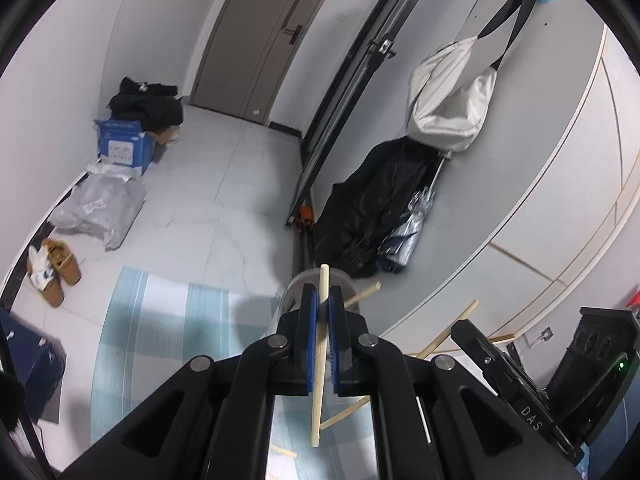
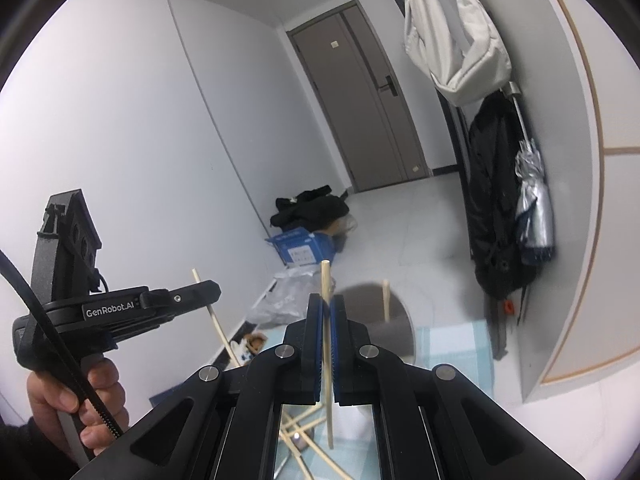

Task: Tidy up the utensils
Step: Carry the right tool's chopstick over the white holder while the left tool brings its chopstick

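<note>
Two handheld grippers each clamp a single wooden chopstick above a striped blue mat. In the left wrist view, the left gripper [image 1: 323, 304] has its blue pads [image 1: 311, 320] pressed against a chopstick [image 1: 320, 352] that stands nearly upright, its top poking above the fingertips and its lower end hanging below them. Just beyond the fingertips sits a clear holder [image 1: 344, 280] with another stick [image 1: 362, 294] leaning out over its rim. The right gripper [image 1: 472, 334] enters at the right edge, a chopstick [image 1: 450, 330] slanting from it.

In the right wrist view, the right gripper [image 2: 327, 312] is closed on its own chopstick [image 2: 327, 344], also near vertical. The holder [image 2: 390, 330] lies just ahead with a stick [image 2: 386, 300] rising from it. More loose sticks [image 2: 304, 432] lie crossed on the mat [image 2: 460, 344] below. At left, a hand [image 2: 80, 396] grips the left gripper's handle.

A grey door [image 2: 360, 92], a white bag [image 2: 456, 36] and a black coat [image 2: 496, 200] hang behind.
</note>
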`<action>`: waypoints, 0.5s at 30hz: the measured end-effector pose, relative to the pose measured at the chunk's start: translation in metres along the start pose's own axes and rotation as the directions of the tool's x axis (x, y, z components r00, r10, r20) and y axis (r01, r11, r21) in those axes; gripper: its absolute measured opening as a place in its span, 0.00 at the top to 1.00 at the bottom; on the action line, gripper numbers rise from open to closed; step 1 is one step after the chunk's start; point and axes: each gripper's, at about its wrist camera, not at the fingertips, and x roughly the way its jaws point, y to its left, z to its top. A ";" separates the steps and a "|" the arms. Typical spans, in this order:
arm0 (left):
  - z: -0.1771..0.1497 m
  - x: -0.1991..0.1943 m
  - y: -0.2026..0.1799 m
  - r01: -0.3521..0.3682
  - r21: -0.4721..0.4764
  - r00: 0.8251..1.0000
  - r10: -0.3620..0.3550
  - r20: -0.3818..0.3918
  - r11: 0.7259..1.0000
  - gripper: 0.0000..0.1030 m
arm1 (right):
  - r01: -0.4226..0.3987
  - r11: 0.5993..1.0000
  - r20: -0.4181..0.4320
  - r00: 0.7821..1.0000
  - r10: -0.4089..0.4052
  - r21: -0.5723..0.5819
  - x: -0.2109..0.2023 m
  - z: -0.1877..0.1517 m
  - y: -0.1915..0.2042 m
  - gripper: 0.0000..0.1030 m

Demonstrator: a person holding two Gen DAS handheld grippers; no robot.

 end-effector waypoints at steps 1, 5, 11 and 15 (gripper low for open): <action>0.005 0.002 0.000 0.001 0.000 1.000 -0.001 0.003 1.000 0.98 | -0.002 1.000 0.002 1.000 0.002 0.004 0.003 0.008 -0.001 0.97; 0.024 0.002 -0.003 0.019 -0.006 0.999 -0.019 0.031 1.000 0.98 | -0.009 1.000 0.023 1.000 0.009 0.013 0.009 0.030 -0.006 0.97; 0.046 0.011 -0.003 0.044 -0.023 0.995 -0.042 0.090 0.999 0.98 | -0.010 1.000 0.056 0.998 0.011 -0.011 0.023 0.062 -0.009 0.97; 0.058 0.025 0.001 0.053 -0.040 0.993 -0.048 0.106 0.998 0.98 | -0.006 1.000 0.064 0.998 0.006 0.014 0.040 0.081 -0.021 0.97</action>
